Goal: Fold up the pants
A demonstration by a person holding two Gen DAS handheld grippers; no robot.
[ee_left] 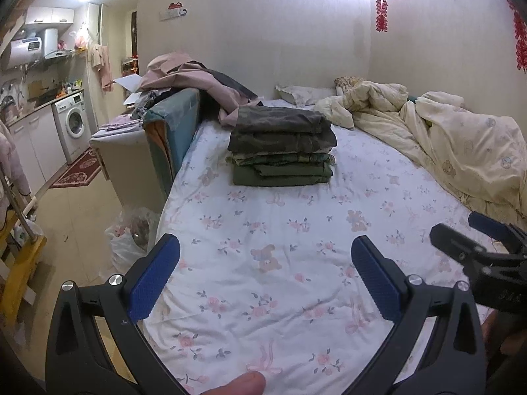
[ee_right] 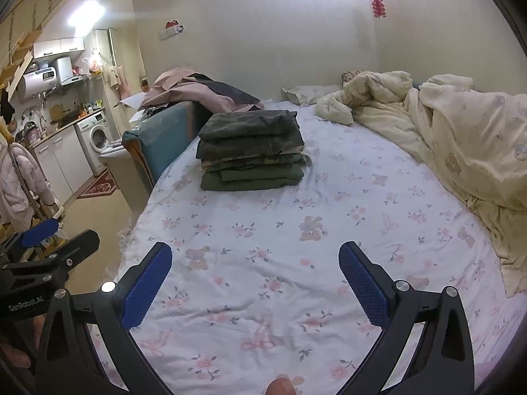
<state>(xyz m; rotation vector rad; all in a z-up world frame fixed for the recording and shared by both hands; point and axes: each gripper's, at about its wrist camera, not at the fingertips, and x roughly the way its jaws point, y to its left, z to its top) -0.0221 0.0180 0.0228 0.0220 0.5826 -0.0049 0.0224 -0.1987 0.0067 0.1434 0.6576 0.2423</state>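
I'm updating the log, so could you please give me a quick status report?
Left tongs and right tongs open, empty, above the floral white bedsheet. Stack of folded olive-green and camouflage pants sits ahead, untouched. Nothing between.

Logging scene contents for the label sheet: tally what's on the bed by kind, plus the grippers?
Stacks of folded pants: 1 (layer count unclear)
Cream quilts: 1
Pillows: 1
Pink garment heaps: 1
Grippers: 2, left gripper and right gripper, both open and empty
Total: 6

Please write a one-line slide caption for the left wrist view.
Open left gripper above floral bedsheet, facing a stack of folded green pants.
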